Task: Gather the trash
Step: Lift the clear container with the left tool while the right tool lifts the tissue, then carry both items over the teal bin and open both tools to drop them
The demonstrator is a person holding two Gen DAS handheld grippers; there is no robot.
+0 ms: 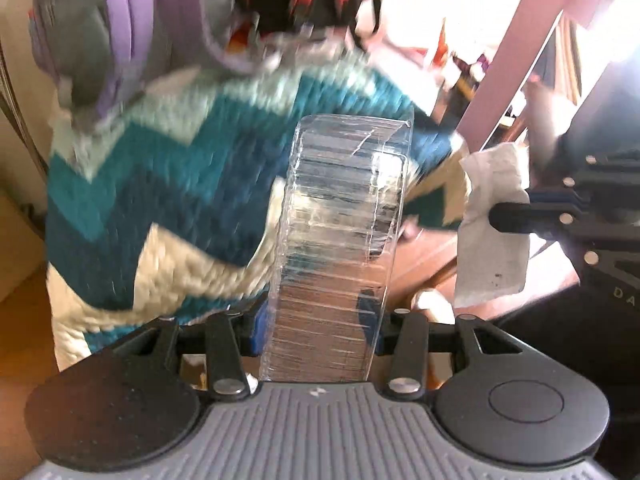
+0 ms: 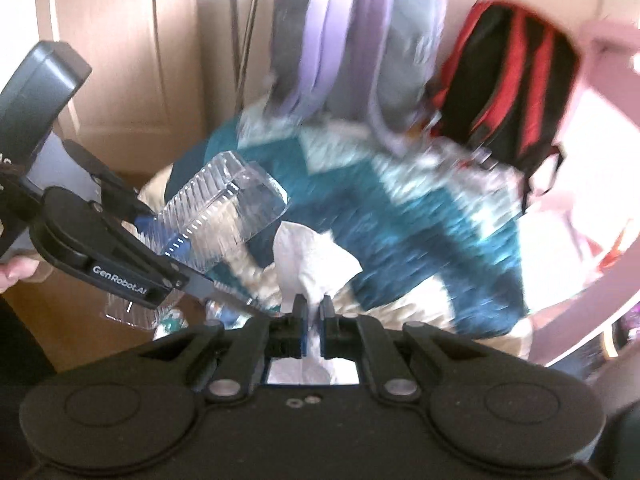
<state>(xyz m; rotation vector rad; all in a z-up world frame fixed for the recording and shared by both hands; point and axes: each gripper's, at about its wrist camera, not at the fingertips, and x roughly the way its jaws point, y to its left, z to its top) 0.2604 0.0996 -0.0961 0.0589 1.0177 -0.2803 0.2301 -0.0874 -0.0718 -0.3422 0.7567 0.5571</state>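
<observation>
My left gripper (image 1: pixel 320 332) is shut on a clear ribbed plastic container (image 1: pixel 344 240) that stands up between its fingers; it also shows in the right wrist view (image 2: pixel 224 216), held by the left gripper (image 2: pixel 168 256) at the left. My right gripper (image 2: pixel 314 312) is shut on a crumpled white tissue (image 2: pixel 316 256). In the left wrist view the tissue (image 1: pixel 496 232) hangs from the right gripper's fingers (image 1: pixel 516 216) at the right edge. Both are held in the air in front of a chair.
A teal, white and cream zigzag knitted blanket (image 1: pixel 160 200) drapes over the chair. A grey and purple bag (image 2: pixel 352 48) and a red and black backpack (image 2: pixel 512 76) hang behind it. A pink frame (image 1: pixel 516 52) stands at the right. Wooden floor (image 1: pixel 24 320) lies below.
</observation>
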